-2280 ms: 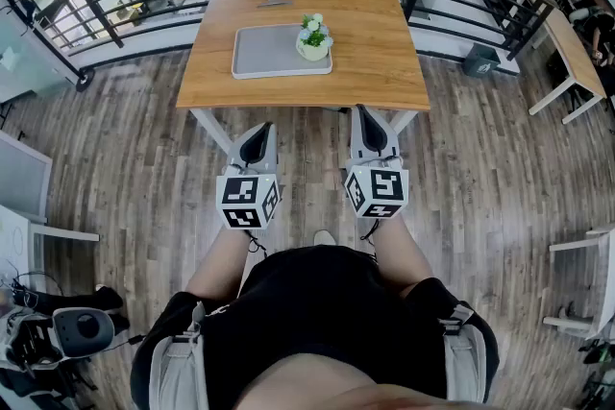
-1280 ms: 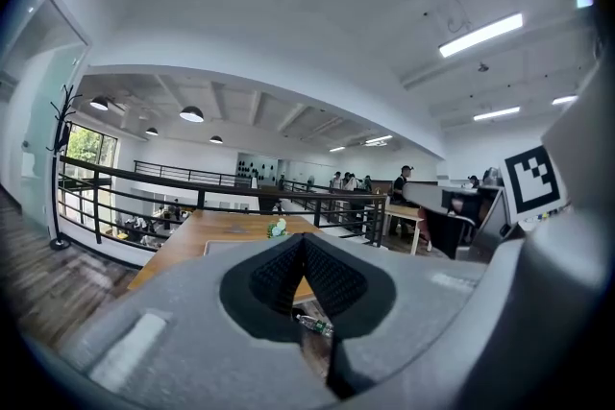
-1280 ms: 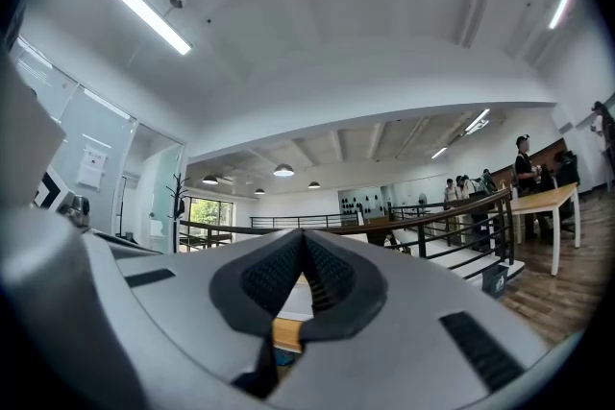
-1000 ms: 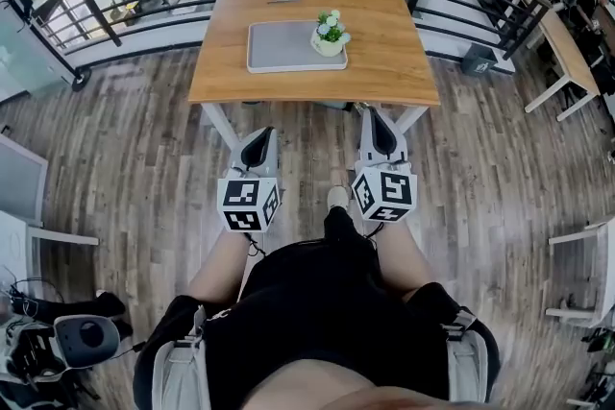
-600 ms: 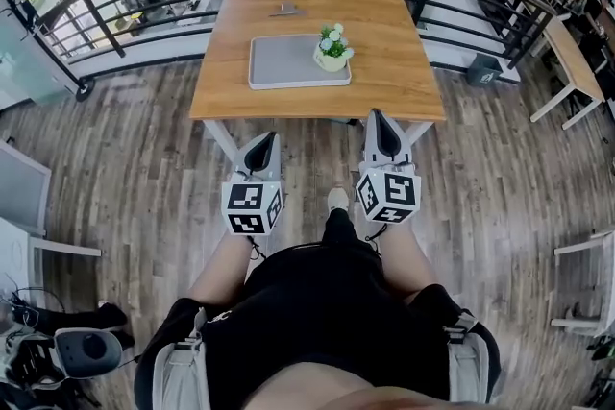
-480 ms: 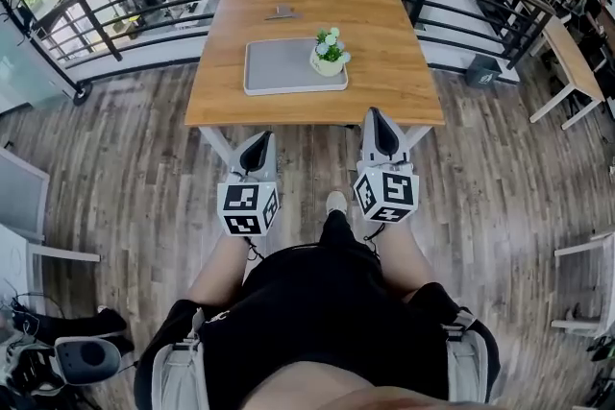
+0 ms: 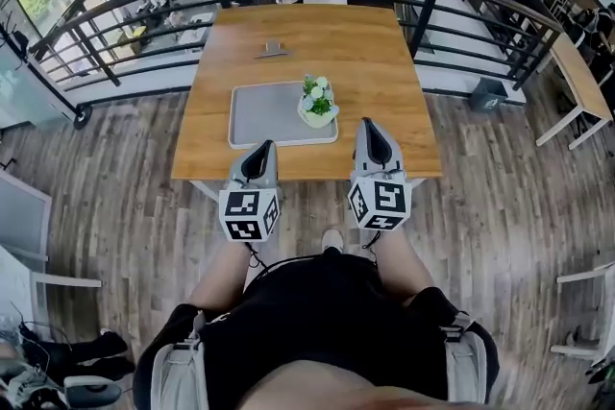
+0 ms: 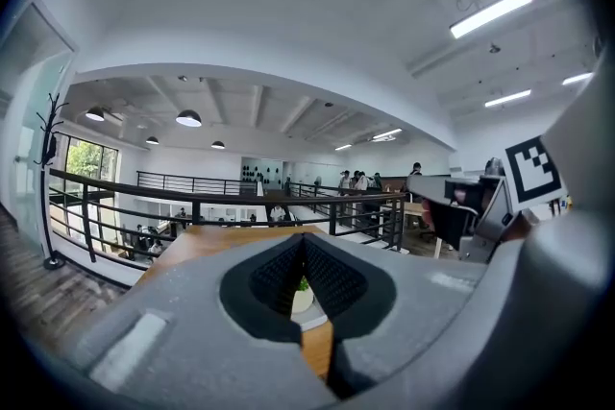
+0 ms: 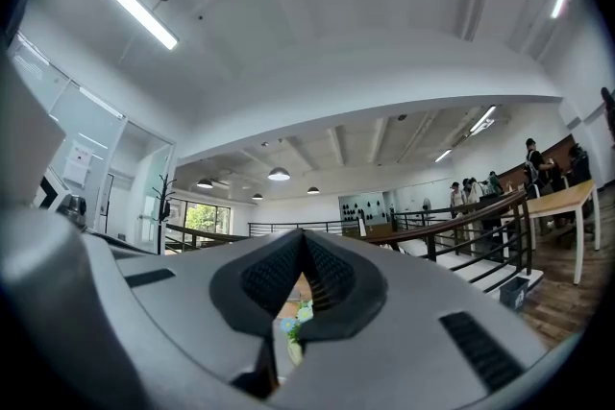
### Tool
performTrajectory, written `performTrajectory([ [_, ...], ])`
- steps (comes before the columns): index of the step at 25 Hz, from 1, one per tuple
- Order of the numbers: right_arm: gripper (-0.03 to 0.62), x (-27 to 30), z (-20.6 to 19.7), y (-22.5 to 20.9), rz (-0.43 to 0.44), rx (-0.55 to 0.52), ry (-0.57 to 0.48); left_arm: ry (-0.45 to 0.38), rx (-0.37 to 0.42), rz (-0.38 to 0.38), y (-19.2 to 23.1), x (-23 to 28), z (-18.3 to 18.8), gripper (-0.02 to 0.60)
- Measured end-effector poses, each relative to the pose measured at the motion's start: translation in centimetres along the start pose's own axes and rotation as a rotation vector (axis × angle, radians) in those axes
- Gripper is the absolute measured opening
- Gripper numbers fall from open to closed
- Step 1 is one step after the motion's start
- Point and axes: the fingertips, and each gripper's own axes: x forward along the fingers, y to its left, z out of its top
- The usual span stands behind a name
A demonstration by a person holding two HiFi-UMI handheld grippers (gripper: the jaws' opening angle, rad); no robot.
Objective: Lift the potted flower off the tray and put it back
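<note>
Table: The square light-wood table (image 7: 384, 62) is seen far closer than a second ago. Its near edge, then well ahead of both grippers, is now overlapped by them in the head view.
Tray: The flat grey rectangular tray (image 7: 259, 110) is left untouched near the table's front edge.
Left gripper: The grey left gripper (image 7: 260, 151) is held about level, near the tray's front-left corner. Its jaws are pressed together at the tips and nothing is held.
Right gripper: The grey right gripper (image 7: 368, 126) is held just beside the tray's front-right corner, likewise closed and empty.
Potted flower: The small cream pot of white blooms (image 7: 318, 106) is still stood upright on the tray's right end.
Meaning: The approach is judged nearly done and the lift not yet begun. Jaws must be opened first.
</note>
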Motion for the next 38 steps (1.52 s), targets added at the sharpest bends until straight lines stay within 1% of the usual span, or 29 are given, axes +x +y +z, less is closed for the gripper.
performTrajectory([
  [3,-0.002,4.0,-0.5,-3.0,0.019,0.0,0.015,-0.005,0.002,0.007,-0.5,5.0,1.3,0.015],
  [6,-0.002,8.3,-0.8,-5.8,0.04,0.008,0.027,0.006,-0.013,0.016,-0.5,10.1,2.3,0.015],
  [10,-0.002,13.4,-0.8,-7.5,0.071,0.011,0.011,0.012,-0.023,0.022,0.3,15.2,2.8,0.015],
  [12,-0.002,15.4,-1.4,-7.8,0.081,0.018,0.01,0.017,-0.019,0.038,1.2,16.5,2.6,0.015],
  [16,-0.002,18.4,-2.3,-8.1,0.088,0.044,0.025,0.04,-0.037,0.073,3.1,17.8,2.3,0.015],
  [19,-0.002,20.7,-2.8,-7.2,0.111,0.029,0.035,0.038,-0.044,0.099,5.6,18.9,2.6,0.015],
  [21,-0.002,21.6,-3.3,-6.3,0.115,0.019,0.033,0.046,-0.047,0.104,7.3,19.5,2.3,0.015],
  [23,-0.002,22.1,-3.3,-6.1,0.097,0.034,0.008,0.047,-0.045,0.098,8.3,19.8,2.2,0.015],
  [24,0.021,22.4,-3.2,-6.0,0.093,0.046,-0.006,0.043,-0.042,0.096,8.6,19.9,2.3,0.015],
  [25,0.087,22.8,-3.2,-5.7,0.096,0.059,-0.018,0.039,-0.039,0.094,8.9,20.0,2.5,0.015],
  [27,0.252,23.7,-3.2,-5.0,0.111,0.077,-0.028,0.035,-0.035,0.09,9.5,20.1,2.6,0.015],
  [30,0.419,24.9,-3.8,-3.5,0.125,0.059,-0.012,0.04,-0.037,0.09,10.5,20.1,2.4,0.015],
  [31,0.455,25.3,-4.1,-3.1,0.129,0.044,0.002,0.041,-0.039,0.092,10.8,20.1,2.4,0.015],
  [34,0.502,26.1,-5.1,-1.8,0.147,0.003,0.039,0.041,-0.044,0.099,11.4,20.0,2.3,0.015],
  [38,0.523,26.6,-6.6,-0.2,0.159,-0.008,0.077,0.049,-0.054,0.111,12.2,19.5,1.9,0.015],
])
